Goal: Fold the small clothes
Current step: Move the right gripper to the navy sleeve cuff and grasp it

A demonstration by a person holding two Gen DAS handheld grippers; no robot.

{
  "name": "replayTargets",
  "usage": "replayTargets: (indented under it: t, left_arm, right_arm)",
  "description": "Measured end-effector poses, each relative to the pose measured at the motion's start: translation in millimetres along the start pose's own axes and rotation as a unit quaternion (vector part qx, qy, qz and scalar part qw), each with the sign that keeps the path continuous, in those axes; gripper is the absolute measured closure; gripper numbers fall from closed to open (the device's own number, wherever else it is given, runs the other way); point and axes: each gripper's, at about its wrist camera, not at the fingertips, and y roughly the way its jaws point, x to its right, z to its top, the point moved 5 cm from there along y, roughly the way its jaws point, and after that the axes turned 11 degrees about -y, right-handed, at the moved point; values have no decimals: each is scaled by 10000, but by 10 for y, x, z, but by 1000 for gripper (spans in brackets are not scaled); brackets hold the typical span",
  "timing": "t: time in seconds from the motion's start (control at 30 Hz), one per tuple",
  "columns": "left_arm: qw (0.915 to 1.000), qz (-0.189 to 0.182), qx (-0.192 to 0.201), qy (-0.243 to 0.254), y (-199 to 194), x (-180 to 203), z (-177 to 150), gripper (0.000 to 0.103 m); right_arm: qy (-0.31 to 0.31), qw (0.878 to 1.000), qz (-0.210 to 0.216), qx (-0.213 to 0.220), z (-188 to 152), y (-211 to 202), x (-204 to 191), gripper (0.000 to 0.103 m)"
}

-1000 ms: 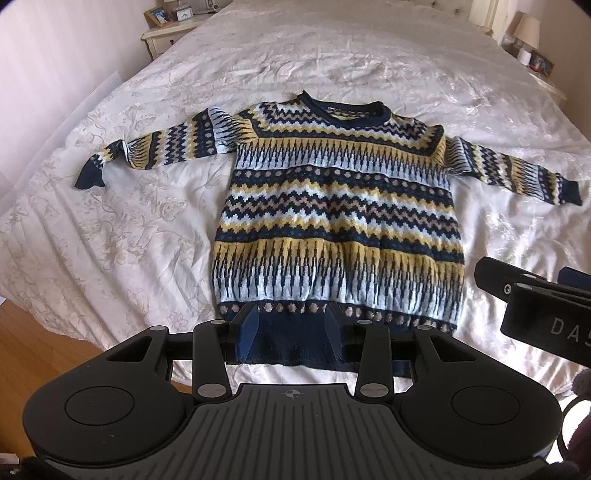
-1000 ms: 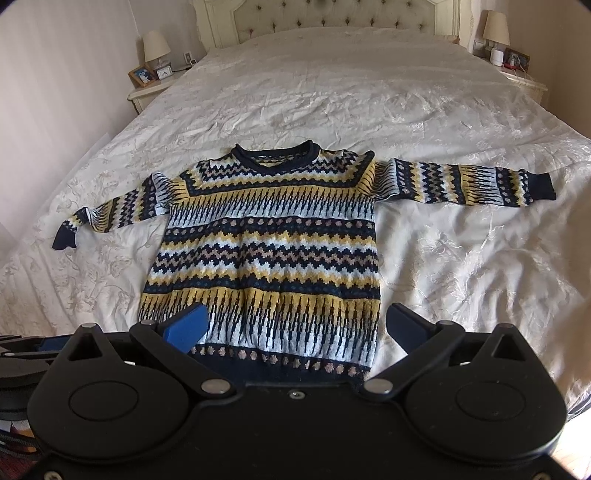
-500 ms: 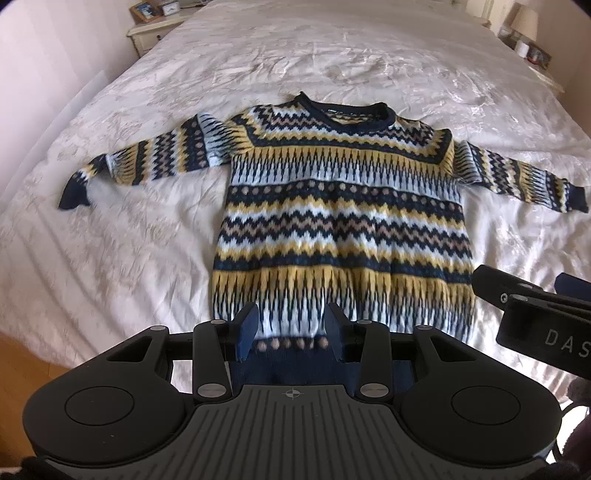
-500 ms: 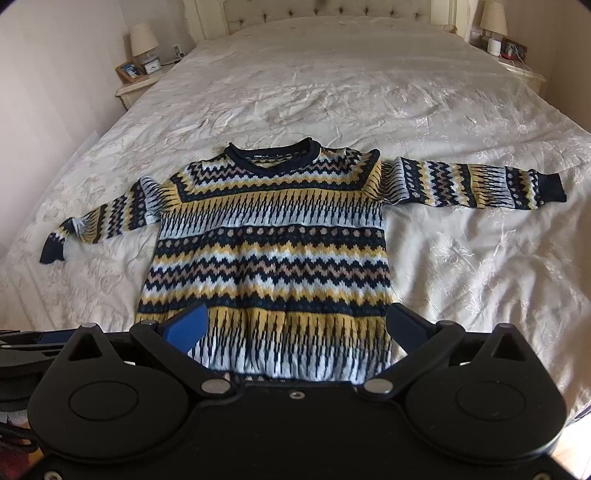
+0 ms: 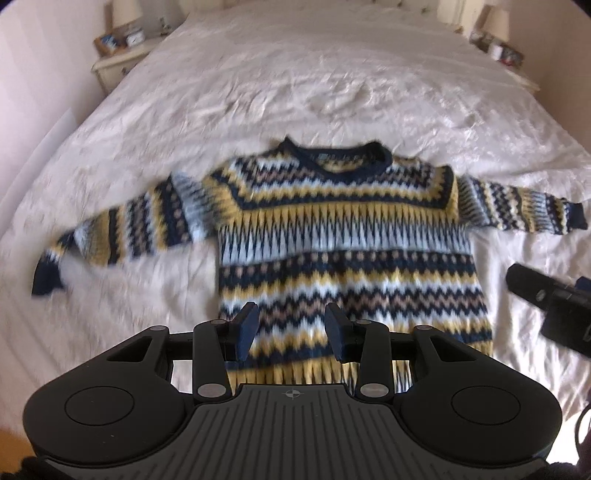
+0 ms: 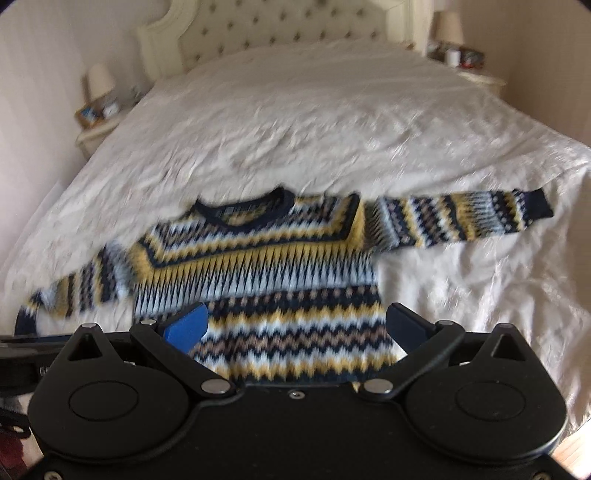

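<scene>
A small knitted sweater point(image 5: 343, 236) in navy, yellow and pale blue zigzag bands lies flat, front up, on the white bedspread point(image 5: 295, 92), neck toward the headboard. Both sleeves are spread out, the left sleeve point(image 5: 110, 236) and the right sleeve point(image 6: 461, 218). My left gripper point(image 5: 291, 328) hovers over the lower left of the sweater's body, open by a narrow gap with nothing between its pads. My right gripper point(image 6: 297, 323) hovers over the lower middle of the sweater point(image 6: 266, 280), wide open and empty. It also shows at the right edge of the left wrist view, right gripper point(image 5: 546, 306).
A tufted headboard point(image 6: 280, 29) stands at the far end of the bed. Nightstands with lamps and small items flank it, the left nightstand point(image 5: 118, 62) and the right nightstand point(image 5: 506, 51). Wooden floor point(image 5: 11, 439) shows at the near corner.
Both grippers have moved forward from the hem over the sweater's body, and the views now reach up to the headboard. Neither gripper's opening has visibly changed; the sweater has not moved.
</scene>
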Motion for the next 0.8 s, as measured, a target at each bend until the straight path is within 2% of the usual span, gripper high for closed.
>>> replayTargets:
  t: [0.23, 0.4, 0.53, 0.63, 0.73, 0.8]
  left_arm:
    - [9977, -403, 415, 346, 91, 132, 296, 64]
    - [9953, -547, 693, 406, 107, 297, 422, 64]
    - [9935, -702, 796, 412, 150, 462, 454, 64]
    - [9953, -639, 690, 227, 209, 568, 458, 64]
    - [9979, -504, 408, -86, 272, 684, 442, 65]
    - [9986, -348, 335, -191, 324, 784, 418, 65]
  right_arm:
    - [257, 9965, -465, 638, 245, -62, 119, 1]
    - [369, 9952, -416, 807, 352, 23, 307, 1]
    - [321, 9907, -505, 1223, 377, 138, 522, 1]
    - [190, 9938, -467, 993, 420, 343, 761, 1]
    - [219, 9970, -255, 692, 417, 662, 1135, 1]
    - [180, 9981, -295, 505, 393, 855, 1381, 3]
